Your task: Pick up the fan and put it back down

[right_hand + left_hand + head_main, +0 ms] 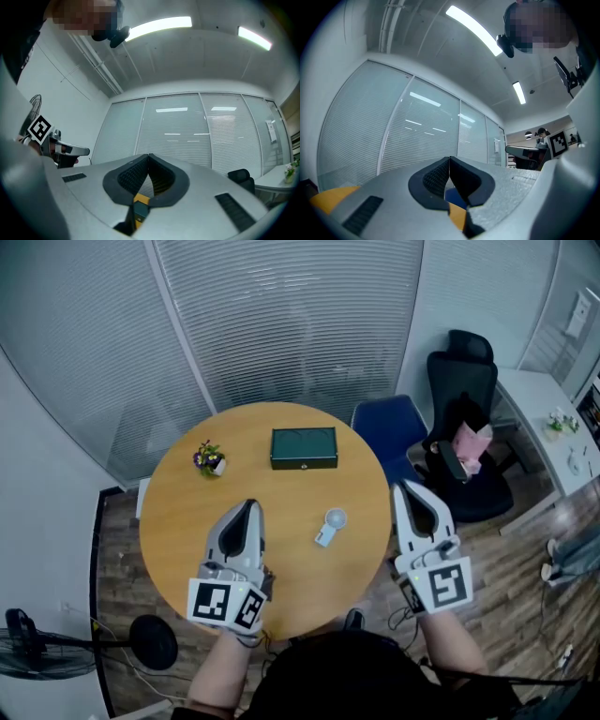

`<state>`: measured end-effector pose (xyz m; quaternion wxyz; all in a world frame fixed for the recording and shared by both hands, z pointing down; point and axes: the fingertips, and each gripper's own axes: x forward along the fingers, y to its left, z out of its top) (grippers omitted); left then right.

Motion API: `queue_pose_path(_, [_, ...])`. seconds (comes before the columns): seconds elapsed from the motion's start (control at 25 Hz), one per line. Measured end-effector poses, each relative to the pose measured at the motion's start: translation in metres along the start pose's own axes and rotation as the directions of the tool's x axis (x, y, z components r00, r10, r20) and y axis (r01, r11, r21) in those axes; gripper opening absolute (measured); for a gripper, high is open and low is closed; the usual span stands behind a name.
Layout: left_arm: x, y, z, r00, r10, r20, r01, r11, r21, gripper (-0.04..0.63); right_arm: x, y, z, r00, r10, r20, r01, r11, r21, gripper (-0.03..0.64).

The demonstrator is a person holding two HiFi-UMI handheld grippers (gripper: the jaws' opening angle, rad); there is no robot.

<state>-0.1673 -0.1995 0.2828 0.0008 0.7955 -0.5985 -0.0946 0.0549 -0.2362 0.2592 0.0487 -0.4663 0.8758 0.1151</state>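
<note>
**Head view**
- Fan (330,526): small, white, lying flat on the round wooden surface (281,563), right of centre in the frame. Its round head points to the upper right and its short handle to the lower left. Nothing touches it.
- Left claw (249,505): over the surface, left of the fan and apart from it. Tips pressed together, empty.
- Right claw (401,486): at the surface's right rim, right of the fan and apart from it. Tips pressed together, empty.
- Green box (304,448) and flower pot (209,458): in the upper part of the surface, well clear of the fan.

**Left gripper view**
- Pads (436,178) meet at the tips with nothing between them. The view runs up to blinds (426,136) and ceiling, and the fan does not show.

**Right gripper view**
- Pads (133,176) likewise meet, empty. The fan does not show here either.

**Hazards, as judged**
- A claw brought in while pressed together would likely push the fan across the smooth surface instead of taking it, so it needs to spread first.
- The fan lies low and flat, so a shallow bite on the round head may slip. The handle looks the safer hold.
- A nudge from the left could send it toward the right rim and off onto the floor.
- Neither claw camera sees the fan, so aim rests on the head view alone and a misjudged approach is plausible.
</note>
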Motion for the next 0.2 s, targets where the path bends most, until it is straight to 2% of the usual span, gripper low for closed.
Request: queue_pose_path(0.2, [0.0097,-0.0061,-0.0028,1.000,0.010,-0.006,-0.010,1.000,0.001,0.006,0.0044,-0.0116,-0.0058,1.000,0.012,-0.007,-0.012,1.000,0.008,0.006])
